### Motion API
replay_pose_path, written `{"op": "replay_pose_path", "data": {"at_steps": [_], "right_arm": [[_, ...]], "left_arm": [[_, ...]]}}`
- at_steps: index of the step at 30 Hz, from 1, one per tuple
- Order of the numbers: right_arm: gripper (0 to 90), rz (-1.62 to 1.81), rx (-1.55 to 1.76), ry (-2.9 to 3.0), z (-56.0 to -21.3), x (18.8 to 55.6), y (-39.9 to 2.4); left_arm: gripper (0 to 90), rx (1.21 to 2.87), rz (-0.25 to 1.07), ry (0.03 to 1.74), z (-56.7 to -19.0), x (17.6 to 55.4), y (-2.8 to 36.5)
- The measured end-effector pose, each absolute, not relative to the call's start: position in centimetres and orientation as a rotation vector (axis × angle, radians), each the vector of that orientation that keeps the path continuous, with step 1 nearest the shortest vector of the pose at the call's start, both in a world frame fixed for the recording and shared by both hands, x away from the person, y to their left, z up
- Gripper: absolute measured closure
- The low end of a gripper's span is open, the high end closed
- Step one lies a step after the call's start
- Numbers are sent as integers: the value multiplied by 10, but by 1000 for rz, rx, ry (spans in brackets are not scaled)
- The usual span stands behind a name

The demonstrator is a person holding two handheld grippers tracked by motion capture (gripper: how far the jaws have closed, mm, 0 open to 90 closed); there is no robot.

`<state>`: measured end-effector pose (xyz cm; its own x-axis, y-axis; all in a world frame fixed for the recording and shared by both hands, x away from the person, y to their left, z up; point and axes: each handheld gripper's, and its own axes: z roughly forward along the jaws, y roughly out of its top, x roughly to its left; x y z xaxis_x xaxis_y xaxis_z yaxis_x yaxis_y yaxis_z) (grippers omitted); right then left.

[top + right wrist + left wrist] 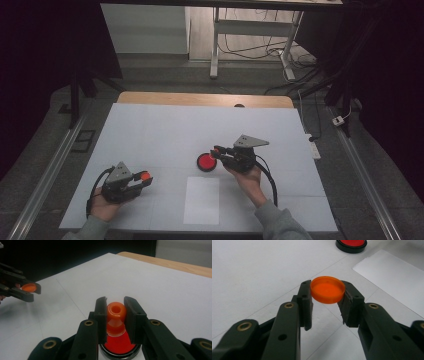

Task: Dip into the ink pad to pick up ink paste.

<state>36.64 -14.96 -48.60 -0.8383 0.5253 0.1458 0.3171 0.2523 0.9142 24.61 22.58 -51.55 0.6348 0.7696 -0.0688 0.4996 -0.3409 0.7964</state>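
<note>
My left gripper [327, 298] is shut on a flat orange cap [327, 290], held level between the jaw tips above the white sheet; the high view shows that gripper [143, 178] at the front left with the cap [145, 175] at its tip. My right gripper [116, 312] is shut on a small orange knob-shaped piece [116, 311] with a hole in its top. That piece hangs just over a red disc with a black rim [120, 345]. From above, the right gripper [218, 151] sits at the disc's [205, 162] right edge.
A white sheet [150, 135] covers the wooden table [200, 98]. A smaller white paper [201, 200] lies near the front edge, between the hands. Beyond the table stand a desk frame and loose cables [260, 50] on the floor.
</note>
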Motion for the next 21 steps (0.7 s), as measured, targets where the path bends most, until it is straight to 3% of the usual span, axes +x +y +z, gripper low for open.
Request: {"op": "replay_pose_path", "data": {"at_steps": [21], "right_arm": [[725, 1638, 784, 2331, -476, 352, -168]], "left_arm": [[646, 2024, 414, 992, -515, 245, 226]]}}
